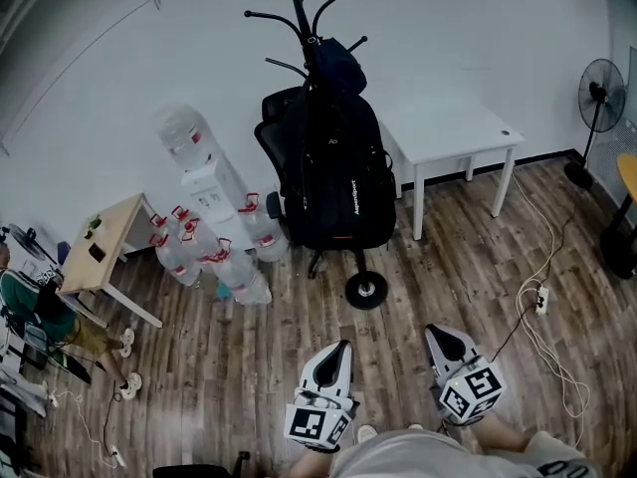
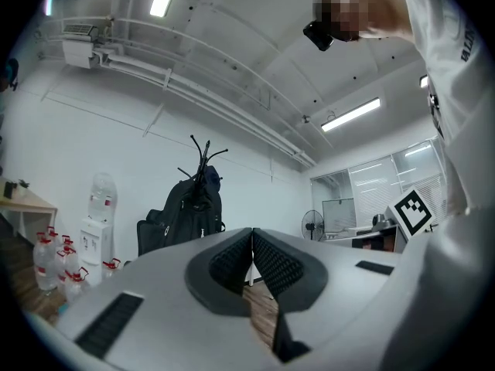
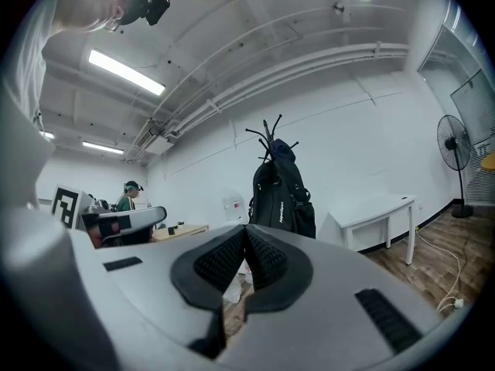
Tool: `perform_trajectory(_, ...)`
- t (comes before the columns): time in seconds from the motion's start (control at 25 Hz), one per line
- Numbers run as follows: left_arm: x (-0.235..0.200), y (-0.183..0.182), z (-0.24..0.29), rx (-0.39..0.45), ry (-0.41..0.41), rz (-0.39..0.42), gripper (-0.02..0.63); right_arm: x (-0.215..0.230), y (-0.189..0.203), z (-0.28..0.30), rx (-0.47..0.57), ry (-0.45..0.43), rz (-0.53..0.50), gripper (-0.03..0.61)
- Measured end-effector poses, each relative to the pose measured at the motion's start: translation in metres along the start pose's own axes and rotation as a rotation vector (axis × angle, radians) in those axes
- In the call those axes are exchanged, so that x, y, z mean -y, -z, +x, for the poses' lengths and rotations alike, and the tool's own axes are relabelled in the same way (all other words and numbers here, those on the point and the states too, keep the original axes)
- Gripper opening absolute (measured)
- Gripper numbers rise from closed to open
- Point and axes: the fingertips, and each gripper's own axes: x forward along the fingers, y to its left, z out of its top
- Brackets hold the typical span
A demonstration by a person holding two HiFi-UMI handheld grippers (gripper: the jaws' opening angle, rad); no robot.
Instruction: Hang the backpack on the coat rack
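Final step, judged complete: backpack (image 1: 333,177) hung on coat rack (image 1: 297,3). Left gripper (image 1: 341,349) and right gripper (image 1: 438,335) fully closed, empty, well clear. Needs no further grasp; keep clear.

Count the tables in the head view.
2: a white table right of the backpack, a wooden table left of the water bottles; others may be hidden.
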Motion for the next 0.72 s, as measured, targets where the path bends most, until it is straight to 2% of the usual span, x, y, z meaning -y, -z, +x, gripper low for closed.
perform_trajectory(0.72, 0.008, 0.017, 0.006, -0.041, 0.025, -0.031, 0.008, 0.008, 0.006, -0.002, -0.009, 0.004, 0.009, 0.015)
